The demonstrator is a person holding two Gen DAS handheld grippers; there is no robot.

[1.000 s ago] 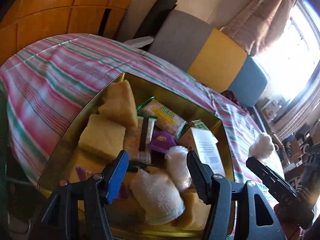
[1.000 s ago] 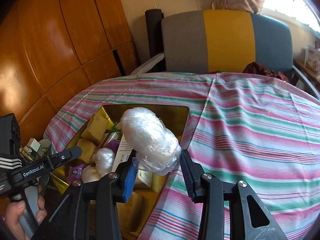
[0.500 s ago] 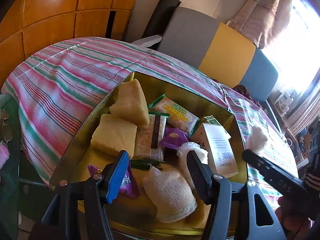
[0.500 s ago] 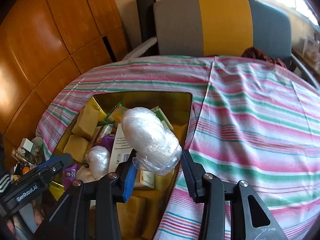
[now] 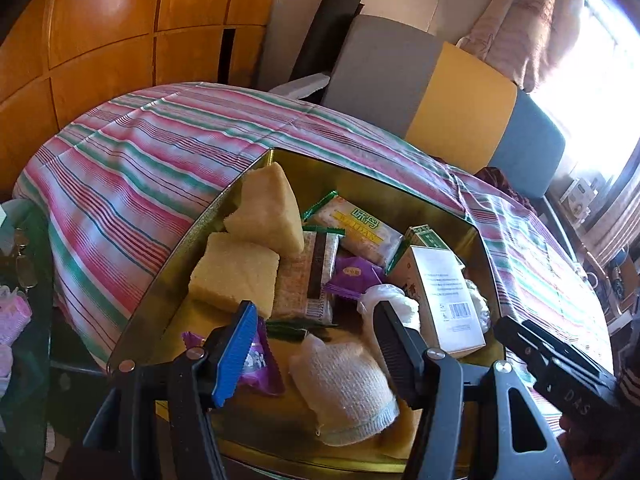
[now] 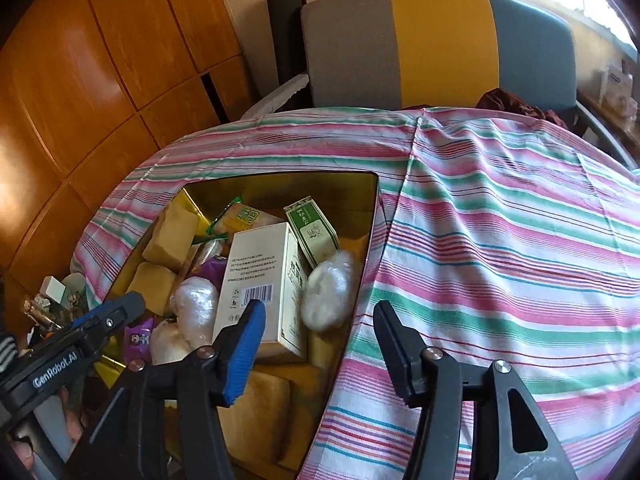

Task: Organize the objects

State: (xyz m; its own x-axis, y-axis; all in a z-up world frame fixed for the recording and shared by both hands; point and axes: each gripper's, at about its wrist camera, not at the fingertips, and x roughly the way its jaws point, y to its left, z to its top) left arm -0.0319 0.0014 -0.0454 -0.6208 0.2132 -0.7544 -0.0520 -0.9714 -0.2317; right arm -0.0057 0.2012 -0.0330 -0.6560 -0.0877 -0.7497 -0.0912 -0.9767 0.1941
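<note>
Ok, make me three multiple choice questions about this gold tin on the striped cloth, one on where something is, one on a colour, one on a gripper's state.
1. Where does the plastic-wrapped white bundle lie?
A. on the striped cloth
B. in the gold tin, beside the white carton
C. on the chair

2. What colour is the candy wrapper in the tin?
A. purple
B. red
C. orange

3. How is the right gripper?
A. shut on the bundle
B. shut on the carton
C. open and empty

Answers: B, it sits against the tin's wall next to the carton. A, the wrapper is plainly purple. C, its jaws have just been opening and nothing is between them.
</note>
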